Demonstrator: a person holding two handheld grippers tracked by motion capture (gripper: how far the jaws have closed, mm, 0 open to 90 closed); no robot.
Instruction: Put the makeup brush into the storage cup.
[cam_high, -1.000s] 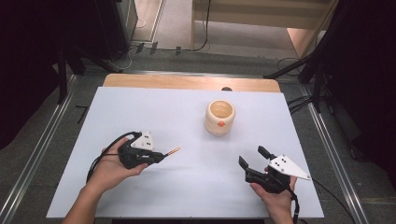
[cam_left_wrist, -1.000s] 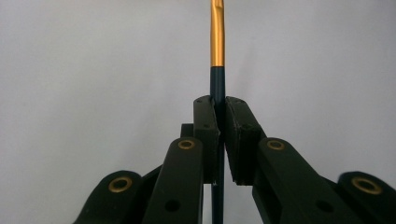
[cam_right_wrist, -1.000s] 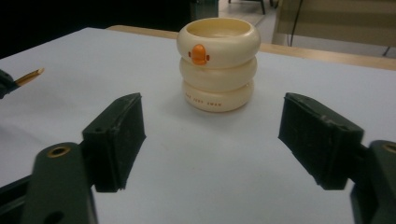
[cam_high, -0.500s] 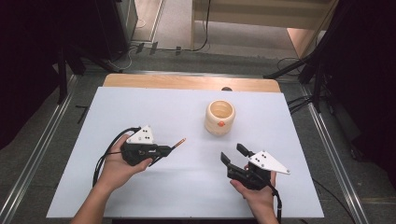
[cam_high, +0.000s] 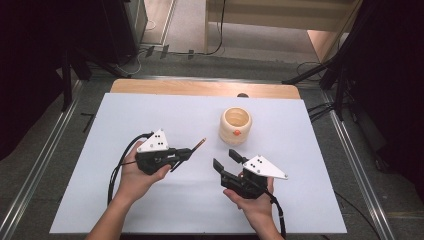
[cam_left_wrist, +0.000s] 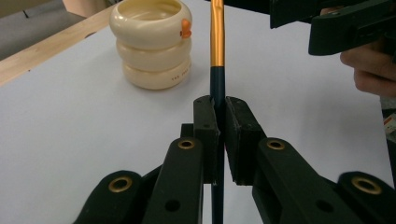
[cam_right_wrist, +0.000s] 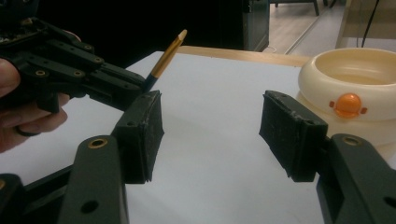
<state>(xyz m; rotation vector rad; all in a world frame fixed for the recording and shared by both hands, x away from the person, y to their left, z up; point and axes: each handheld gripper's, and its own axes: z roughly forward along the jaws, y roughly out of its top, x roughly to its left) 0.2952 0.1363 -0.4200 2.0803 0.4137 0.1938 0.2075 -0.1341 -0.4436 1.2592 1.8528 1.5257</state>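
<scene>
High view: we see a white sheet-covered table (cam_high: 150, 120) with a pale wooden strip along its far edge.
Container: a cream ribbed round pot with a small orange knob on its side (cam_high: 235, 126) stands upright right of centre; we make out nothing inside it.
Left gripper (cam_high: 186, 153): clenched on a thin dark pencil-like stick with an orange-gold upper part and pale tip (cam_high: 198, 145), which points toward the pot but stays apart from it.
Right gripper (cam_high: 226, 159): jaws spread, grasping nothing, just in front of the pot.

Left gripper view, grip: the two black pads (cam_left_wrist: 206, 126) press the stick's dark shaft (cam_left_wrist: 217, 88) between them.
Left gripper view, pot (cam_left_wrist: 153, 42): three stacked rings, open top; its inside is hidden from us.
Writing: small dark print on the lowest ring, too small for us to read.

Right gripper view, jaws: wide apart, with bare white table between them.
Right gripper view, pot (cam_right_wrist: 355, 93): at the right, behind the right-hand pad; what we see of the interior is bare.
Right gripper view, stick (cam_right_wrist: 167, 53): at upper left, tilted, held in the other gripper.
</scene>
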